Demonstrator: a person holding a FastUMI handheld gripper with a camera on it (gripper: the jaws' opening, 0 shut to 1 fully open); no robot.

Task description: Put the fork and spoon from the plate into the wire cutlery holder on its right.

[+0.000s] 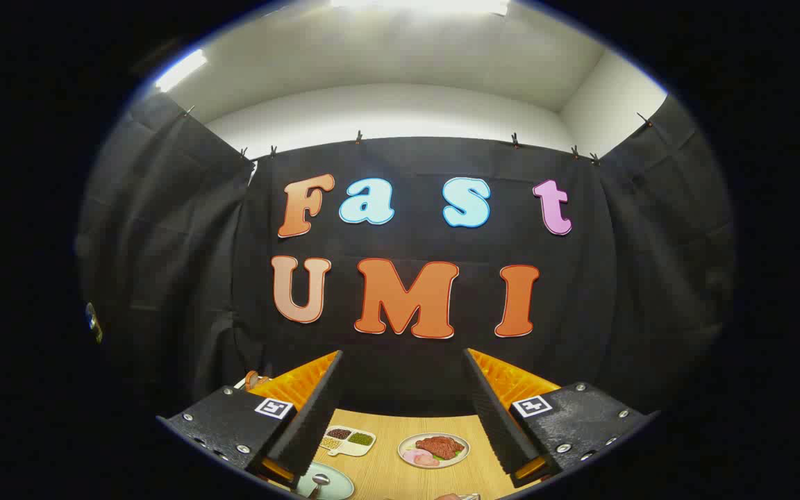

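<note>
No readable word or number is showing on the light wooden table [386,479]. Two small square black-and-white coded markers [274,407] are sitting on the gripper [403,354], whose fingers are standing wide apart, gripping nothing.

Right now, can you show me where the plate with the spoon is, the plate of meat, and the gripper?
Plate with the spoon [334,488]: gripper view, its pale rim beside the spoon.
Plate of meat [433,449]: gripper view, the meat at its middle.
Gripper [403,361]: gripper view, the open gap between its fingertips.
</note>
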